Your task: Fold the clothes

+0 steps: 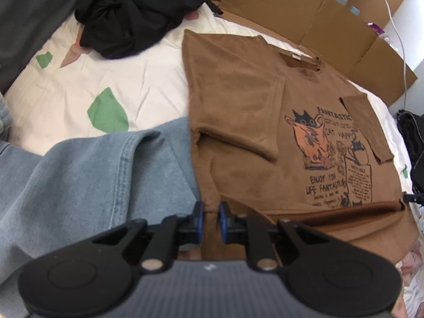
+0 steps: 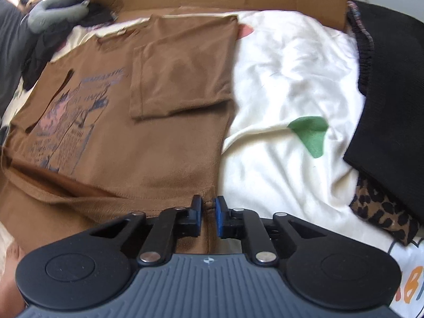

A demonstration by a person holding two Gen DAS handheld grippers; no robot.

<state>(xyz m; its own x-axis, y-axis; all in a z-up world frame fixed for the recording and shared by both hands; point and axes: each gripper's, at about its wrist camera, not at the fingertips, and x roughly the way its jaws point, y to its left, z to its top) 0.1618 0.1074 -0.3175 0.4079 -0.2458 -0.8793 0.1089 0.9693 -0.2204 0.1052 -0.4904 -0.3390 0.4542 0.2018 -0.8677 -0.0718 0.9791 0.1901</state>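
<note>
A brown T-shirt (image 1: 238,111) with a cat print lies on the white sheet, both sleeves folded in over the front. Its bottom hem is lifted and rolled toward the print. My left gripper (image 1: 211,213) is shut on the hem's left corner, brown cloth pinched between its blue pads. In the right wrist view the same brown T-shirt (image 2: 164,143) fills the left half. My right gripper (image 2: 208,208) is shut on the hem's right corner, with cloth caught between its pads.
Light blue jeans (image 1: 87,175) lie left of the shirt. A black garment (image 1: 132,13) is heaped at the back left. Flattened cardboard (image 1: 318,18) lines the far side. A black garment (image 2: 392,100) over leopard-print cloth (image 2: 384,212) lies right. The white sheet (image 2: 286,84) has green patches.
</note>
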